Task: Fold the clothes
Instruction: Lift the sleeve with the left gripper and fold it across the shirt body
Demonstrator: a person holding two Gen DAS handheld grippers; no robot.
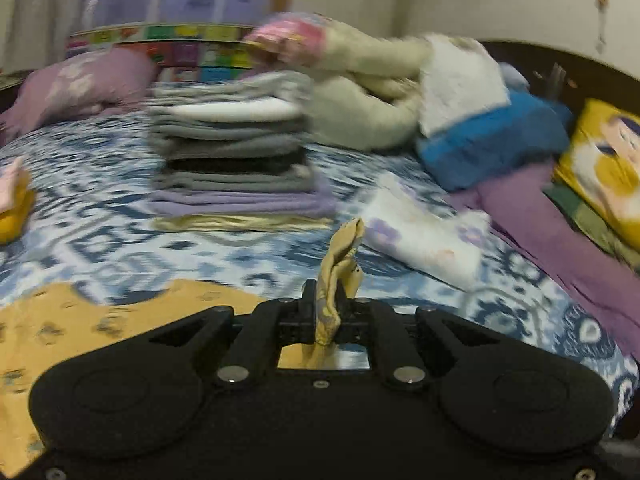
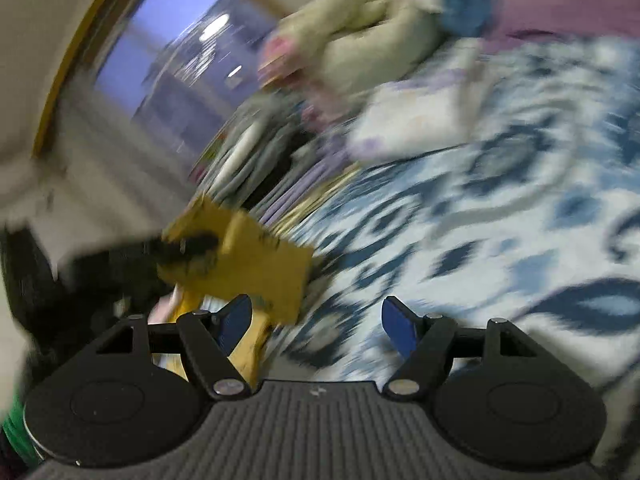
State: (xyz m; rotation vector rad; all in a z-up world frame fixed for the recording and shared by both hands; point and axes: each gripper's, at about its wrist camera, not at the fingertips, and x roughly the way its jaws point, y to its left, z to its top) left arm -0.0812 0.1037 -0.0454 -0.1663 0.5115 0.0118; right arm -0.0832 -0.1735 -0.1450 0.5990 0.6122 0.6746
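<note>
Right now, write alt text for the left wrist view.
The left claw is shut on a bunched corner of yellow printed cloth above a blue-and-white patterned bedspread. Behind it stands a stack of folded clothes, with unfolded laundry heaped to its right.

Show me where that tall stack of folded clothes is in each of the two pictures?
Left wrist view: the stack of folded clothes stands upright on the bed, left of centre.
Right wrist view: the same stack is blurred and tilted, near the middle, above the yellow cloth.
Shared landmark: the blue-and-white patterned bedsheet.
</note>
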